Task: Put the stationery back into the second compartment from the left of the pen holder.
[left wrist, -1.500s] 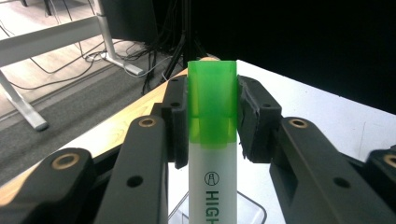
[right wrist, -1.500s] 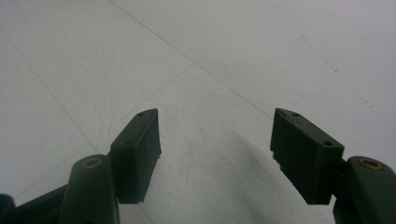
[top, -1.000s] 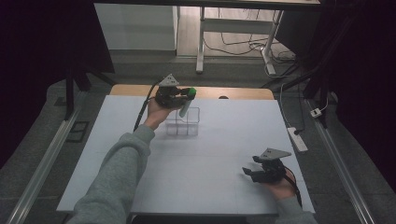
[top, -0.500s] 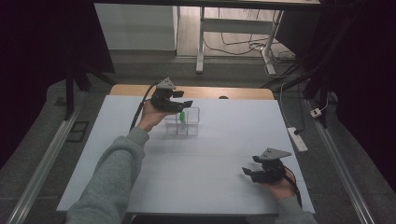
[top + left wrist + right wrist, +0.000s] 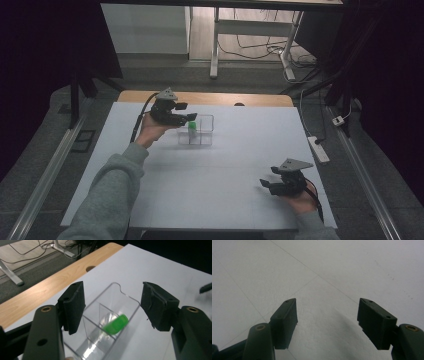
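Note:
A clear plastic divided box [image 5: 202,131] stands on the white tabletop, left of centre toward the far side. A small clear bottle with a green cap [image 5: 191,127] lies in one of its compartments. My left gripper [image 5: 186,112] hovers just left of the box; its jaws have just been opening and hold nothing. In the left gripper view the wide-apart jaws frame the box [image 5: 130,301] and the green cap [image 5: 116,324] below them. My right gripper [image 5: 268,184] rests open near the front right of the table, and its own view shows nothing between the fingers [image 5: 327,325].
The white tabletop [image 5: 215,170] lies over a wooden desk whose far edge [image 5: 225,98] shows. A white power strip [image 5: 318,148] lies off the right side. Metal rails run along both sides, and cables lie on the floor beyond.
The left gripper held the green-capped bottle over the box, opened and let it drop into a compartment, then drew back a little to the left. The right gripper stayed still.

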`<act>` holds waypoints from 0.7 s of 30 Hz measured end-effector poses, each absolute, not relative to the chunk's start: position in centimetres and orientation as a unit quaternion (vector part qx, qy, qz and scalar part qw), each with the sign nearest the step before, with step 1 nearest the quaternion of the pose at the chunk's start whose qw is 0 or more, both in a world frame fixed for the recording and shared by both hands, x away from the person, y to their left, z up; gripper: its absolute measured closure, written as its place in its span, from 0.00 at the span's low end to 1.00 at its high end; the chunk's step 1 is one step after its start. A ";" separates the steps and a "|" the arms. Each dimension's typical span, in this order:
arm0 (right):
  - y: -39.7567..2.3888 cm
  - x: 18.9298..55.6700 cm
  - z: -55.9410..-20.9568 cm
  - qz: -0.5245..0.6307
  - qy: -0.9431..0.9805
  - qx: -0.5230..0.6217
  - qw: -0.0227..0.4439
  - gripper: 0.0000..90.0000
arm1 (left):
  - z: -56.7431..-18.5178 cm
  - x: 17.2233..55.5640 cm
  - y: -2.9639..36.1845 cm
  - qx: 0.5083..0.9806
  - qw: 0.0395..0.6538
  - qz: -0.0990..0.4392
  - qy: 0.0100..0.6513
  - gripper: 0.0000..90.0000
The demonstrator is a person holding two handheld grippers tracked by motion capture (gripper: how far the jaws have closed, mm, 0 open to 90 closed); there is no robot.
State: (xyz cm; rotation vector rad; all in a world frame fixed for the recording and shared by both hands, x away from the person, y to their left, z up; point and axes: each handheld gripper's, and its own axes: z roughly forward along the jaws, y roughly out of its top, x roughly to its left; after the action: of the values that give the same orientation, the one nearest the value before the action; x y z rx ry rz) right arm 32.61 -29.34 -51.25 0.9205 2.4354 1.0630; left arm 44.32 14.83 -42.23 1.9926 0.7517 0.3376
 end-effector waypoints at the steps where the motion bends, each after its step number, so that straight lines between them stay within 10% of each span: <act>1: -29.3 32.6 -51.2 0.372 0.855 0.322 0.164 0.36 | -42.3 44.0 15.1 0.815 0.472 0.138 0.307 0.40; 21: -29.8 32.6 -51.2 0.376 0.851 0.328 0.167 0.36 | -46.0 36.9 20.2 0.815 0.457 0.117 0.336 0.38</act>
State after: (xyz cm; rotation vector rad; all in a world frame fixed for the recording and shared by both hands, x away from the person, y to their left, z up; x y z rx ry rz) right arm 32.63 -29.78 -51.16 0.9323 2.4213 1.0709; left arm 36.93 20.15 -45.98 2.0097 0.8271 0.2873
